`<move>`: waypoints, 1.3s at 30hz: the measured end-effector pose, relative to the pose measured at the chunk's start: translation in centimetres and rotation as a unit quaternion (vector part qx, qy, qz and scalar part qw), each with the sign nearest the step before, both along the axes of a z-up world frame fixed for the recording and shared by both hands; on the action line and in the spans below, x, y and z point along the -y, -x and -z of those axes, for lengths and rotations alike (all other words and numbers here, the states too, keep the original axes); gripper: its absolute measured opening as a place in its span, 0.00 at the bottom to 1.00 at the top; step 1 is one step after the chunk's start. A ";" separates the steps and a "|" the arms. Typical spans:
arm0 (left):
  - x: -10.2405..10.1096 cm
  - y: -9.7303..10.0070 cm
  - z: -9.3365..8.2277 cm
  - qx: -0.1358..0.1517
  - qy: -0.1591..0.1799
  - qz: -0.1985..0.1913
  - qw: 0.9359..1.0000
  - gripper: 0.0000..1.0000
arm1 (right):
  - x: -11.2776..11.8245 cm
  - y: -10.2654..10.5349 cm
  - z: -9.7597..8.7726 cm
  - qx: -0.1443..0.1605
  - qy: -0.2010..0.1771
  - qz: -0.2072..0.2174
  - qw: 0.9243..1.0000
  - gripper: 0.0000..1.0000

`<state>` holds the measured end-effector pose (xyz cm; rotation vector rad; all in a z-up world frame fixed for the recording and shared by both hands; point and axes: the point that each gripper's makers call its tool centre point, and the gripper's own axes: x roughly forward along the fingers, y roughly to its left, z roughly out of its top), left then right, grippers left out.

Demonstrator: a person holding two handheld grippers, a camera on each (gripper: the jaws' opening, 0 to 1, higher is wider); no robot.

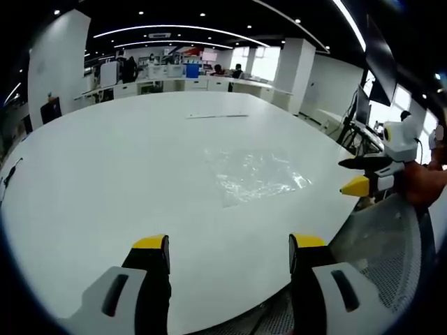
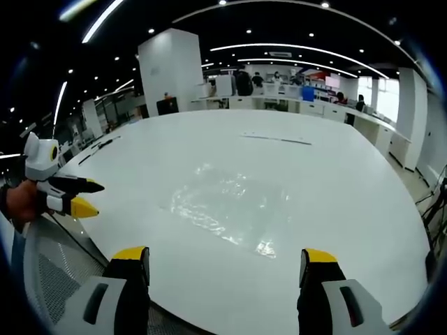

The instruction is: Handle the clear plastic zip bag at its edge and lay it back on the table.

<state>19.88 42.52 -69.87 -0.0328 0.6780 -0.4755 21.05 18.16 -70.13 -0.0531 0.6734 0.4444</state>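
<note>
Left gripper view: the left gripper (image 1: 229, 252) hangs above the white table (image 1: 105, 181), jaws spread wide, holding nothing. The clear zip bag (image 1: 253, 176) lies flat ahead, slightly right. Right gripper view: the right gripper (image 2: 225, 266), jaws also wide and empty, has the bag just ahead, flat on the table.

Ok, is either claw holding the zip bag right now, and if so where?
Nothing is held. The left claw and right claw are both open and empty, and the clear zip bag lies flat on the white table, untouched.
</note>
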 end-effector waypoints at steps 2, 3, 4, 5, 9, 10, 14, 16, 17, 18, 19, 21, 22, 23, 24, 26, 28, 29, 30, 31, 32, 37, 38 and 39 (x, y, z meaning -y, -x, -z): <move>0.2 0.1 -0.2 0.001 0.001 0.002 1.000 0.69 | 0.0 0.0 0.0 0.001 0.000 0.000 1.000 0.89; 0.2 0.1 -0.1 0.001 0.001 0.003 1.000 0.69 | 0.0 0.0 -0.1 0.002 0.000 0.000 1.000 0.89; 0.2 0.1 0.0 0.001 0.000 0.004 1.000 0.69 | 0.0 0.0 -0.2 0.003 0.000 0.000 1.000 0.89; 0.2 0.1 0.0 0.001 -0.001 0.004 1.000 0.69 | 0.0 0.0 -0.2 0.003 0.000 0.001 1.000 0.89; 0.2 0.1 0.0 -0.001 -0.001 0.004 1.000 0.69 | 0.0 0.0 -0.3 0.003 -0.001 0.000 1.000 0.89; 0.2 0.1 0.0 -0.002 -0.001 0.004 1.000 0.69 | 0.0 0.0 -0.3 0.003 -0.001 0.000 1.000 0.89; 0.2 0.1 0.1 -0.002 -0.003 0.004 1.000 0.69 | -0.1 0.0 -0.3 0.003 -0.001 -0.002 1.000 0.89; 0.1 0.1 0.2 -0.002 -0.003 0.004 1.000 0.69 | -0.1 0.0 -0.3 0.003 -0.001 -0.002 1.000 0.89; 0.1 0.1 0.2 -0.002 -0.003 0.003 1.000 0.69 | -0.1 0.0 -0.3 0.003 -0.001 -0.002 1.000 0.89; 0.1 0.1 0.2 -0.001 -0.003 0.004 1.000 0.69 | -0.1 0.0 -0.3 0.002 -0.001 -0.002 1.000 0.89; 0.2 0.1 0.1 -0.001 -0.003 0.004 1.000 0.69 | 0.0 0.0 -0.3 0.002 -0.001 -0.002 1.000 0.89; 0.1 0.1 0.1 -0.002 -0.003 0.003 1.000 0.69 | 0.0 0.0 -0.2 0.002 0.000 -0.001 1.000 0.89; 0.2 0.1 0.1 -0.002 -0.003 0.004 1.000 0.69 | 0.0 -0.1 -0.1 0.002 0.000 -0.001 1.000 0.89; 0.1 0.1 0.1 -0.002 -0.003 0.004 1.000 0.69 | 0.0 -0.1 -0.1 0.002 0.000 -0.001 1.000 0.89; 0.1 0.1 0.2 -0.002 -0.003 0.004 1.000 0.69 | 0.0 0.0 -0.1 0.001 0.000 -0.001 1.000 0.89; 0.1 0.1 0.2 -0.002 -0.003 0.004 1.000 0.69 | 0.1 -0.1 0.0 0.000 0.002 -0.001 1.000 0.89; 0.0 0.0 0.3 -0.002 -0.004 0.004 1.000 0.69 | 0.2 -0.2 0.1 0.001 0.002 0.002 1.000 0.89; 0.1 0.0 0.2 -0.002 -0.004 0.004 1.000 0.69 | 0.2 -0.2 0.1 0.001 0.001 0.003 1.000 0.89; 0.1 0.1 0.2 -0.002 -0.004 0.004 1.000 0.69 | 0.2 -0.2 0.1 0.000 0.001 0.003 1.000 0.89; 0.1 0.1 0.2 -0.003 -0.003 0.005 1.000 0.69 | 0.2 -0.2 0.2 0.000 0.003 0.002 1.000 0.89; 0.1 0.1 0.2 -0.003 -0.004 0.005 1.000 0.69 | 0.2 -0.2 0.2 -0.001 0.003 0.001 1.000 0.89; 0.2 0.1 0.2 -0.003 -0.004 0.007 1.000 0.69 | 0.2 -0.1 0.2 -0.003 0.002 0.000 1.000 0.89; 0.2 0.1 0.2 -0.003 -0.004 0.008 1.000 0.69 | 0.2 -0.1 0.3 -0.005 0.001 0.001 1.000 0.88; 0.2 0.1 0.2 -0.003 -0.004 0.009 1.000 0.68 | 0.1 -0.2 0.4 -0.009 -0.002 0.001 1.000 0.88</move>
